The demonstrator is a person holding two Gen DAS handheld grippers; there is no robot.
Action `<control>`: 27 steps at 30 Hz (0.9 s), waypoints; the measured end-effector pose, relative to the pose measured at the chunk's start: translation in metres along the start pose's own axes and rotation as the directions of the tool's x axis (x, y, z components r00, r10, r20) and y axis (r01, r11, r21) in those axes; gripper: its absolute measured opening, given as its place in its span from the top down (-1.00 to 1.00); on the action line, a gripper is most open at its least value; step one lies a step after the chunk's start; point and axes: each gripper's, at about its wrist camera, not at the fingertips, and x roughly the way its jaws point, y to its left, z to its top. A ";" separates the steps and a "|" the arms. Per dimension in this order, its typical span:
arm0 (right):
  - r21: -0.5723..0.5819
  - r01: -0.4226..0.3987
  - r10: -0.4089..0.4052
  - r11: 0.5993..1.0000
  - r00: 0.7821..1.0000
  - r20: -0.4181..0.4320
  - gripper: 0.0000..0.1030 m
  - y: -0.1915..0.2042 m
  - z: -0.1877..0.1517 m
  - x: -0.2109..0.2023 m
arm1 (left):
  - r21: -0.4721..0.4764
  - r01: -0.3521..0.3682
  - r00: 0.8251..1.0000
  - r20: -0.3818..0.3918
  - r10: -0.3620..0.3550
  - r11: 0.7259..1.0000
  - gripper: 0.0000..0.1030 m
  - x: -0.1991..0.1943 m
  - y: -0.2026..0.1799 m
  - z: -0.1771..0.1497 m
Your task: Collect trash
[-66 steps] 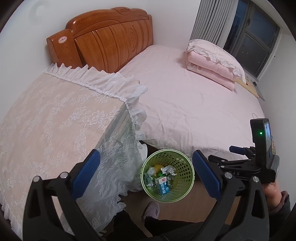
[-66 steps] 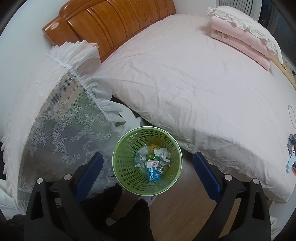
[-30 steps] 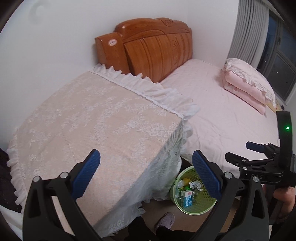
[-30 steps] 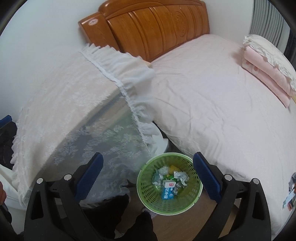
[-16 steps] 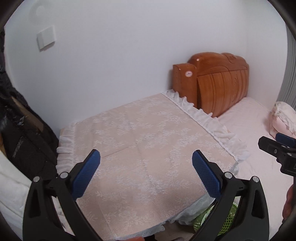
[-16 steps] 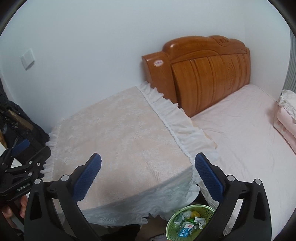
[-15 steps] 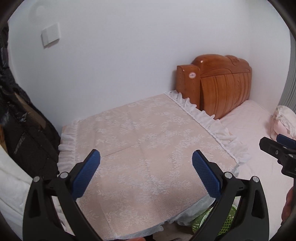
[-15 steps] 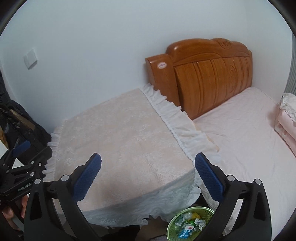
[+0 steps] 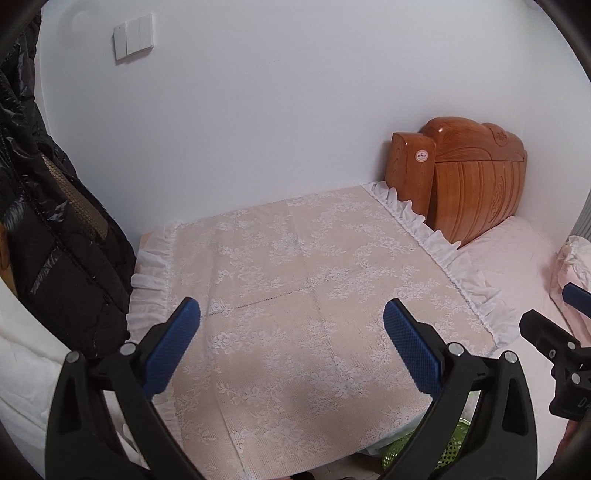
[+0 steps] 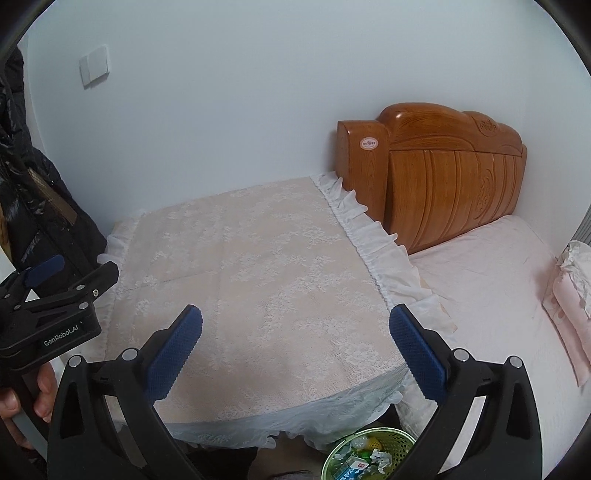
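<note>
A green perforated bin (image 10: 373,456) stands on the floor below the table's near edge, holding a blue-and-white carton, crumpled paper and other scraps. In the left wrist view only a sliver of the bin (image 9: 452,448) shows behind the right finger. My left gripper (image 9: 291,345) hangs open above the lace-covered table (image 9: 314,280), nothing between its blue pads. My right gripper (image 10: 295,349) is also open and empty over the table (image 10: 251,280). No loose trash shows on the tabletop.
A wooden headboard (image 10: 436,166) and pink bed (image 10: 491,295) lie to the right, with folded pink bedding (image 10: 569,291) at the far right. A black jacket (image 9: 48,236) hangs at the left. A light switch (image 9: 133,35) is on the white wall.
Both grippers have lifted and tilted up from looking down at the bin to looking across the tabletop at the wall. The bin has slid to the bottom edge of both views.
</note>
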 end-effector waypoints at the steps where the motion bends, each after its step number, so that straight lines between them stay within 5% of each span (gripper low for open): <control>1: -0.002 0.003 -0.003 1.000 1.000 0.001 -0.95 0.001 0.001 0.001 | -0.001 0.002 1.000 0.002 -0.002 1.000 -0.85 0.002 0.000 0.003; 27: 0.023 0.008 -0.008 1.000 1.000 -0.020 -0.96 0.001 0.006 0.018 | 0.032 0.048 0.999 -0.028 -0.047 0.998 -0.85 0.020 -0.007 0.013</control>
